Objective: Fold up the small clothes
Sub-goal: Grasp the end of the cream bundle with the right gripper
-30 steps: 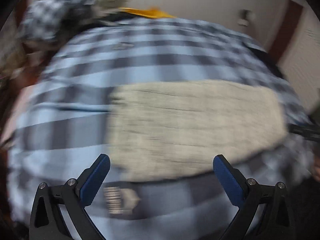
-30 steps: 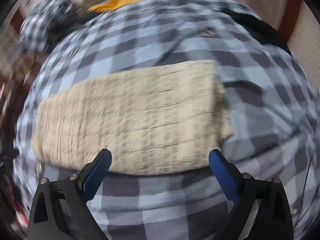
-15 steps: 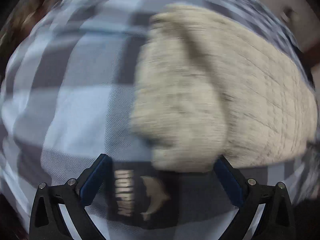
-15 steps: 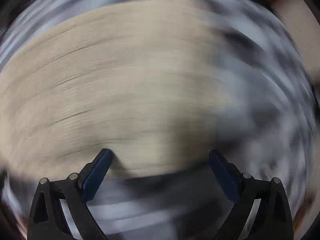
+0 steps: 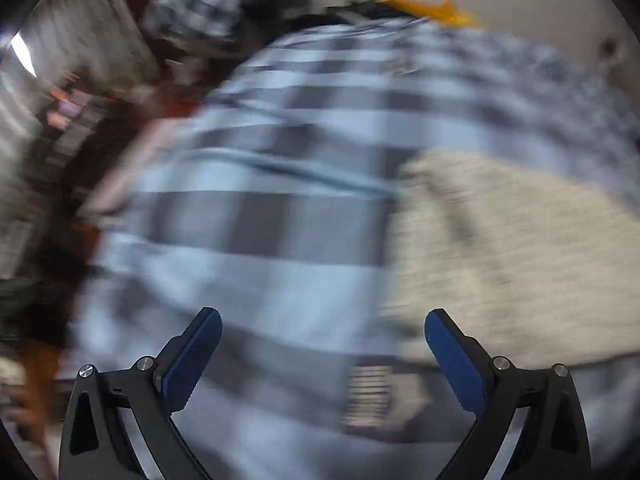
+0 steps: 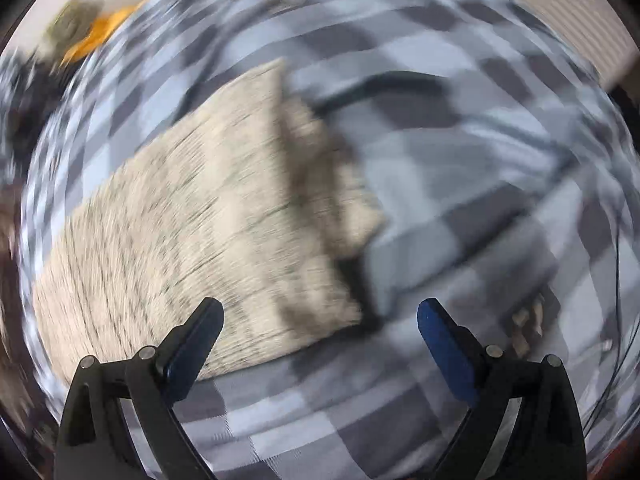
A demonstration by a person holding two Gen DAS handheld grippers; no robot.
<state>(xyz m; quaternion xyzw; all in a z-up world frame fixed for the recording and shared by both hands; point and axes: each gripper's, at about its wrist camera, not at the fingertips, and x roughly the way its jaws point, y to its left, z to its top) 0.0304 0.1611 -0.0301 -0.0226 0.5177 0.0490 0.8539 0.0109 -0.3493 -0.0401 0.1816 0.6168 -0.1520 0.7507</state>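
A beige knitted garment (image 6: 208,232) lies folded on a blue and grey checked bedsheet (image 6: 460,184); its right end is doubled over. It also shows in the left wrist view (image 5: 504,256) at the right. My left gripper (image 5: 322,354) is open and empty above the sheet, left of the garment. My right gripper (image 6: 320,340) is open and empty above the garment's near right corner. Both views are motion-blurred.
A heap of clothes with a checked piece (image 5: 200,4) and an orange piece (image 5: 432,10) lies at the far end of the bed. A printed label (image 5: 372,396) marks the sheet near the left gripper. The bed's left edge (image 5: 108,184) drops to dark clutter.
Both grippers have pulled back up from close over the garment. The left view has swung left off the garment; the right view now shows its folded right end.
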